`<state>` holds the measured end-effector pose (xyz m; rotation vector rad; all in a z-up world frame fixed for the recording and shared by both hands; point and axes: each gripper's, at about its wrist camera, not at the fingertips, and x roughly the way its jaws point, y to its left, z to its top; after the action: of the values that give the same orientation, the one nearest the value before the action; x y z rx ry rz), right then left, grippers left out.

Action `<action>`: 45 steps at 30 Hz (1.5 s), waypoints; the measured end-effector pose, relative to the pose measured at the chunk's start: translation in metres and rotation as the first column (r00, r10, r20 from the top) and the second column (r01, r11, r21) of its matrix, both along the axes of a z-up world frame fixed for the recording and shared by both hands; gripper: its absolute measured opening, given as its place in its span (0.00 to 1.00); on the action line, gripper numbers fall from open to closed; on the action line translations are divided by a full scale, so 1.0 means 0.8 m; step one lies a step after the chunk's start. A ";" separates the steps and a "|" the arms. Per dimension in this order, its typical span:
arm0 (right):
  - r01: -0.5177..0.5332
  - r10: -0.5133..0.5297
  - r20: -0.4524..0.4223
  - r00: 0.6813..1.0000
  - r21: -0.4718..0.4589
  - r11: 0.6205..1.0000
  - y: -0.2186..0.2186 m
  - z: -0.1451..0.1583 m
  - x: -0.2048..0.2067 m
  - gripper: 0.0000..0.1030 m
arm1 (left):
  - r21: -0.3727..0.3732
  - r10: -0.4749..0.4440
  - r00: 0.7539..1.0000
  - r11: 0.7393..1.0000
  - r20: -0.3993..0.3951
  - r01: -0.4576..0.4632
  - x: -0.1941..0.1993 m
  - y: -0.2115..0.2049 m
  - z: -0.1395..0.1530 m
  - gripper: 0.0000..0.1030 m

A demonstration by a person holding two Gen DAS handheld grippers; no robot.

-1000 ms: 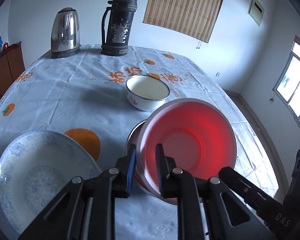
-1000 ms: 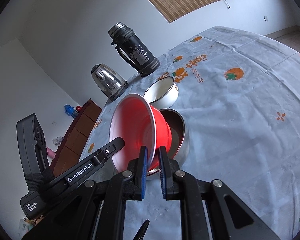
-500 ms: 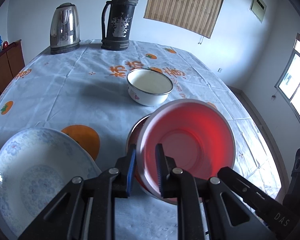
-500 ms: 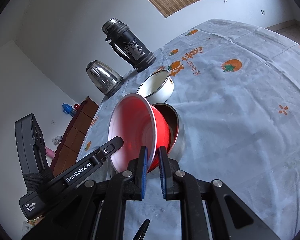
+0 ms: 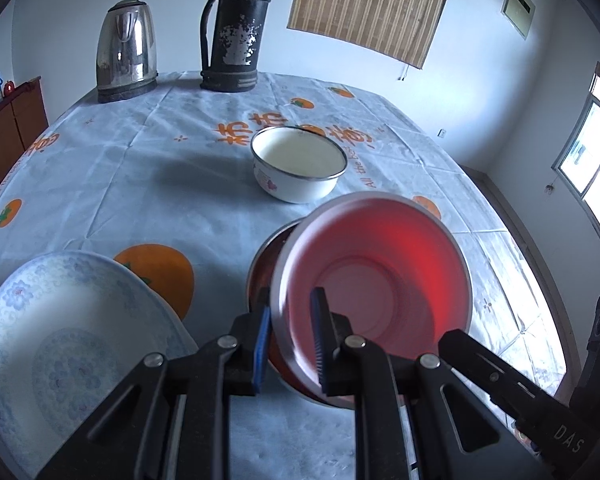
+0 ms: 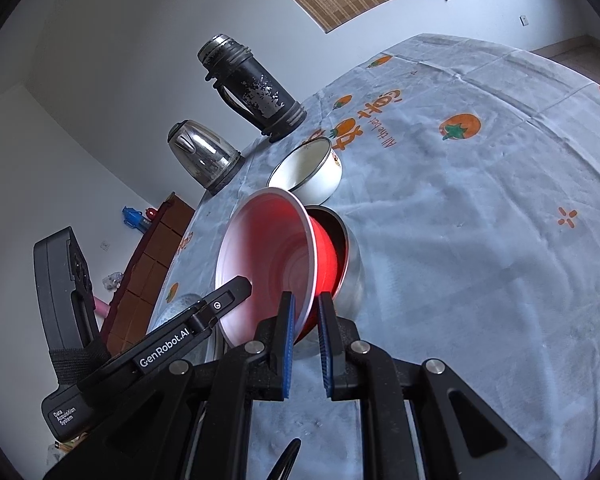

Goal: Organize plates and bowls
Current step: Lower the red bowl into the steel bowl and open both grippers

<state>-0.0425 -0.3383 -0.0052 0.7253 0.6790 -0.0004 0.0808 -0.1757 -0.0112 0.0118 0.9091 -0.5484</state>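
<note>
Red plastic is what I have between both sets of jaws: the red bowl (image 5: 374, 292) is tipped on edge, its base dipping into the steel bowl (image 6: 350, 276) under it. I read the tilt as the way in: I am nesting it, and lowering the base first lets it slide down the steel wall instead of landing flat on the rim.

My left gripper (image 5: 290, 334) pinches the bowl's rim at about 8 o'clock in the left view, blue pads nearly together with only the thin wall between them. My right gripper (image 6: 306, 340) pinches the rim at about 6 o'clock in its own view, jaws pressed almost fully closed on that edge. 2 grips on 1 light bowl seems meant to control the angle, not to bear weight.

From the red bowl, the enamel bowl (image 5: 298, 168) stands apart at 11 o'clock, upright and untouched. At 9 o'clock the plate (image 5: 60, 352) lies flat on the cloth (image 5: 140, 184), well clear of the stack. The kettle (image 5: 126, 50) and flask (image 5: 236, 24) stand at the far edge, out of my way.

I judge the enamel bowl the next piece for the stack, with the red bowl not yet seated.
</note>
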 end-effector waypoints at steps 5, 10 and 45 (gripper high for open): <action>0.011 -0.011 -0.002 1.000 -0.002 1.000 0.000 0.000 -0.001 0.13 | -0.003 0.003 1.000 1.000 -0.009 -0.003 0.001 0.000 0.000 0.16; 0.022 -0.022 -0.008 1.000 -0.008 1.000 -0.001 0.001 -0.003 0.13 | 0.001 0.018 1.000 1.000 0.004 -0.018 0.001 0.003 0.005 0.16; 0.099 -0.098 0.010 0.995 -0.066 0.993 0.001 0.019 -0.030 0.14 | 0.033 0.146 0.973 0.987 0.180 -0.155 -0.025 0.038 0.033 0.72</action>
<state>-0.0661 -0.3376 0.0098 0.6934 0.6331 -0.1104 0.0606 -0.1450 0.0148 0.0333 0.7420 -0.3780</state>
